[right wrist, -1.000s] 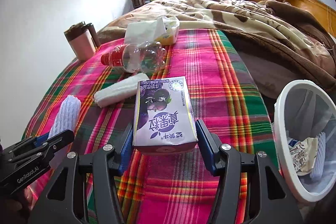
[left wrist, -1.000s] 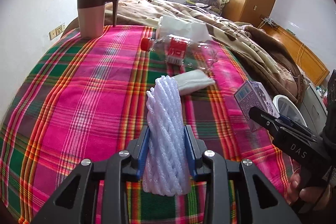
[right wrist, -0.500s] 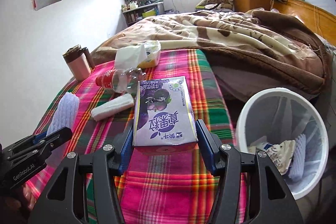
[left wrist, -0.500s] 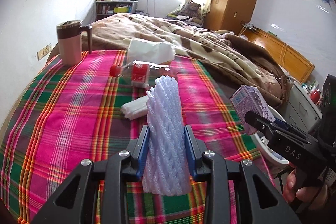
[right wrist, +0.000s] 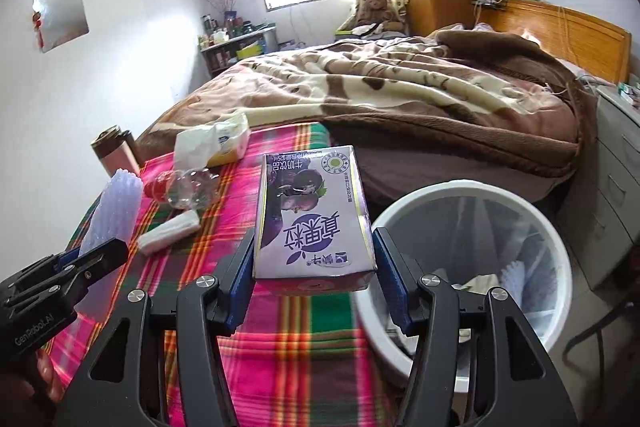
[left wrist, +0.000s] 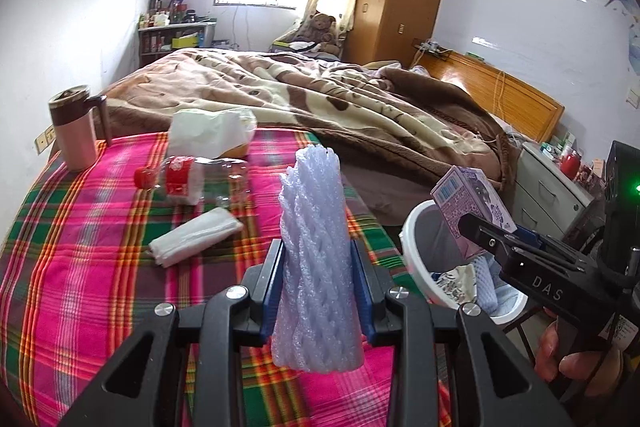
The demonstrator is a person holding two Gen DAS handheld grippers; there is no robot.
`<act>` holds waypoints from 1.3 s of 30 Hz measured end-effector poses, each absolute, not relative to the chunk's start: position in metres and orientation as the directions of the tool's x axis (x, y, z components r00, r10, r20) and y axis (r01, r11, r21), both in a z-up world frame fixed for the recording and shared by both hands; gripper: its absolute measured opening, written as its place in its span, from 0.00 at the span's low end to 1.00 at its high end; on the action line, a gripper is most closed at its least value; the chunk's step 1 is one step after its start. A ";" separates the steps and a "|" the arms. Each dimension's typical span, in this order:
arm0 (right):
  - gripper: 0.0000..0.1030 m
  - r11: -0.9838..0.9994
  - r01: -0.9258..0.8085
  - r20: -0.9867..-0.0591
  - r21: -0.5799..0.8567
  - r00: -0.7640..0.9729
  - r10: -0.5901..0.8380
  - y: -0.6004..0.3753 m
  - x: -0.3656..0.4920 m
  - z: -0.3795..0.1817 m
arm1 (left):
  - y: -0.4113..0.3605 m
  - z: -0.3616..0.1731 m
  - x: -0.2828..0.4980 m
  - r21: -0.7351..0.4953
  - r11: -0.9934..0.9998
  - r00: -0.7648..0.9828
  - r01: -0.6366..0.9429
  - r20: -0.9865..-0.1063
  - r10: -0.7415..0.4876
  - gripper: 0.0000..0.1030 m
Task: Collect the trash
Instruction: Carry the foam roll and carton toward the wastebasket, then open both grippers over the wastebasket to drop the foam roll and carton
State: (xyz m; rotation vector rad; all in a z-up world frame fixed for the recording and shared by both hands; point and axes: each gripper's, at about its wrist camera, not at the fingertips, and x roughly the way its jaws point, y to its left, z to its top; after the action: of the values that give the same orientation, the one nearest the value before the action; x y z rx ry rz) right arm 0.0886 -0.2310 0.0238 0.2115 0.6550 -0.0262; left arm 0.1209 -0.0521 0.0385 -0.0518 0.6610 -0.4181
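Observation:
My left gripper is shut on a white foam net sleeve, held upright above the plaid table. My right gripper is shut on a purple milk carton, held at the table's right edge beside the white trash bin. The carton and bin also show at the right of the left wrist view. An empty plastic bottle with a red cap and a folded white tissue lie on the table.
A pink mug stands at the table's far left. A white tissue pack lies at the far edge. The bin holds some trash. A bed with a brown blanket lies behind; grey drawers stand to the right.
Both grippers have risen and drawn back to the right with their loads. The trash bin has come further into view beside the right gripper.

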 end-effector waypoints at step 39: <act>0.56 0.938 0.317 -0.705 0.143 0.698 -0.128 -0.343 0.081 -0.007 | -0.224 0.016 0.126 -0.151 0.797 0.551 0.585 -0.647 -0.527 0.33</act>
State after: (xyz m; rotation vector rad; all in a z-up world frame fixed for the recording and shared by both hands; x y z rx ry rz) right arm 0.0812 -0.3428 -0.0074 0.2630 0.7607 -0.2511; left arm 0.1261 -0.2239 0.0157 0.0859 0.7359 -0.6583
